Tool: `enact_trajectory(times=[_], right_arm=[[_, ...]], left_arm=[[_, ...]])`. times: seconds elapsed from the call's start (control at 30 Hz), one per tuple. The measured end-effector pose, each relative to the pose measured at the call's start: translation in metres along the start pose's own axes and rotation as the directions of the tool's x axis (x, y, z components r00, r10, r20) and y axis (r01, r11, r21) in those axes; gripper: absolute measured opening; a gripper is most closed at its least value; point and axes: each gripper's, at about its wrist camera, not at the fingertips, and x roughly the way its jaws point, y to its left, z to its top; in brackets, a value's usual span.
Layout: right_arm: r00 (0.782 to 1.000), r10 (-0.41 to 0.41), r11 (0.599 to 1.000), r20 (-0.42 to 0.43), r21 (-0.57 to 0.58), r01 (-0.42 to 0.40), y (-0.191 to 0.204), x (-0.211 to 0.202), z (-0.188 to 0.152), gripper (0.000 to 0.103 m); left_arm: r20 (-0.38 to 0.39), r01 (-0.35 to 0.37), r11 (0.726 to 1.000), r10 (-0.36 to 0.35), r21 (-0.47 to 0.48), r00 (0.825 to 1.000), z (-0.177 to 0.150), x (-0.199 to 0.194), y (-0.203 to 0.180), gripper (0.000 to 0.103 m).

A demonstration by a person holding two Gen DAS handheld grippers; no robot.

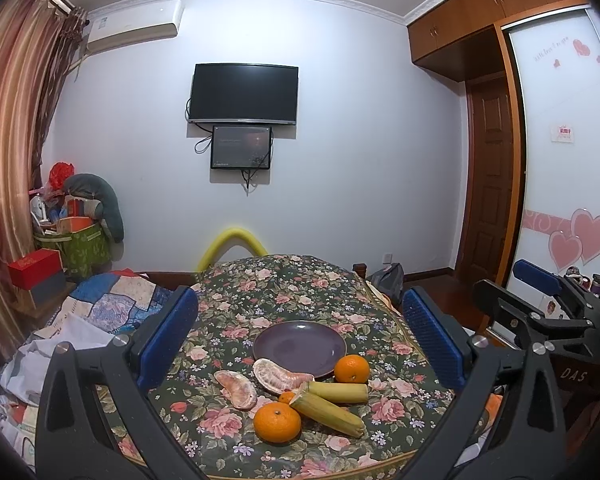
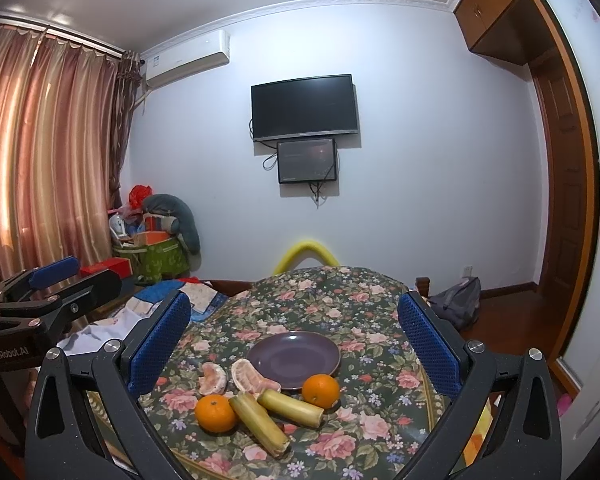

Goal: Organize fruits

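An empty purple plate [image 1: 299, 346] [image 2: 293, 359] sits on the floral table. In front of it lie two peeled pomelo pieces [image 1: 236, 389] [image 1: 279, 374], two oranges [image 1: 277, 421] [image 1: 351, 368], a small orange piece [image 1: 287, 397] and two yellow-green cane sticks [image 1: 326, 413] [image 1: 340, 392]. The right wrist view shows the pomelo pieces [image 2: 213, 378] [image 2: 252, 376], oranges [image 2: 215, 413] [image 2: 321, 390] and sticks [image 2: 260, 420] [image 2: 291, 402]. My left gripper [image 1: 300, 336] is open and empty, above and before the fruit. My right gripper [image 2: 296, 340] is open and empty too.
The round table [image 1: 284, 280] has a flowered cloth. A bed with quilts [image 1: 108, 304] lies to the left, a grey backpack [image 2: 458, 300] on the floor to the right. The right gripper shows at the left wrist view's right edge [image 1: 540, 304].
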Motion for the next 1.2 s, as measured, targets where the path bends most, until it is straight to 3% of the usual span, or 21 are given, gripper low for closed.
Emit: enact_trajectory(times=[0.8,0.97,1.2], right_arm=[[1.000,0.001,1.000,-0.010,0.018,-0.001,-0.003,0.003,-0.005,0.103],[0.999,-0.005,1.000,-0.036,-0.006,0.005,-0.002,0.014,-0.014,0.103],[0.988,-0.010,0.999,-0.155,-0.043,0.003,-0.007,0.051,-0.043,0.103]], left_arm=[[-0.016,0.007,1.000,-0.007,0.001,1.000,-0.002,0.006,-0.003,0.103],[-0.064,0.002,1.000,-0.002,-0.006,0.998,-0.011,0.021,0.002,0.103],[-0.183,-0.027,0.999,0.022,-0.025,0.983,-0.033,0.056,0.027,0.103]])
